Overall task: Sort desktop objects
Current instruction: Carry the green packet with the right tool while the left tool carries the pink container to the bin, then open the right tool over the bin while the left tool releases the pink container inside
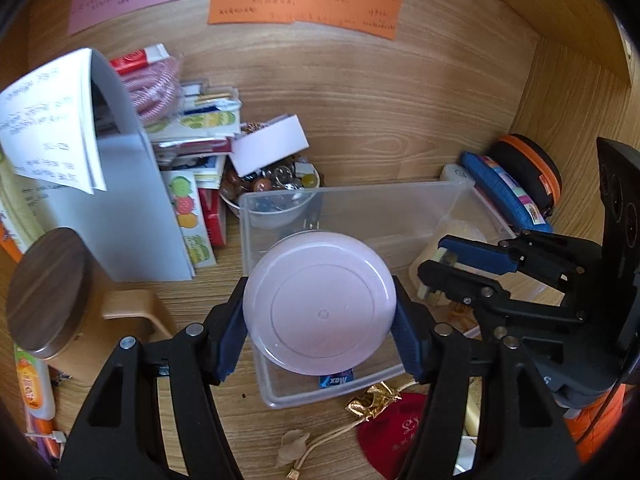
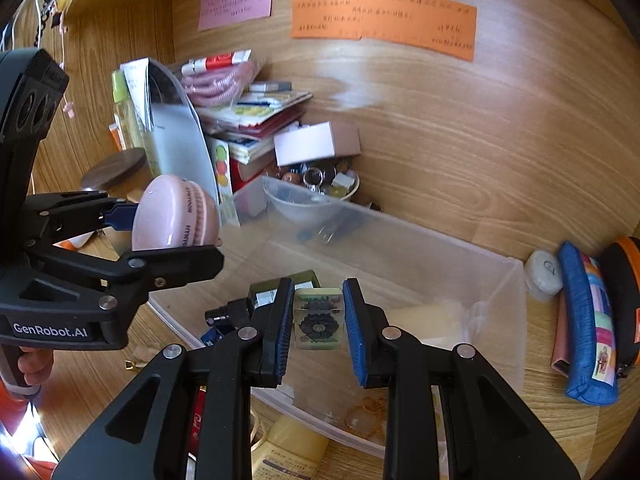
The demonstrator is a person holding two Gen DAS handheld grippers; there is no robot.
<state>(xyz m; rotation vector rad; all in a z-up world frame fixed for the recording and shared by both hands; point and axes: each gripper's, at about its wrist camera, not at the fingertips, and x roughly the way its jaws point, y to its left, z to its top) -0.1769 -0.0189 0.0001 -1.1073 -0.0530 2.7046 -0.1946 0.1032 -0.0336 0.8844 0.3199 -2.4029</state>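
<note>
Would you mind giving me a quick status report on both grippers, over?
Left gripper shut on pink round case, above clear bin. Right gripper open around a patterned tile in the bin, pads not touching. Nothing blocking.

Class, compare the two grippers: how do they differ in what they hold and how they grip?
The left gripper is clamped on a round pink case; the right gripper frames a small patterned tile, with gaps showing beside it. The left spreads wide; the right stands narrower. Both have black arms, blue pads, and sit over the clear bin.
</note>
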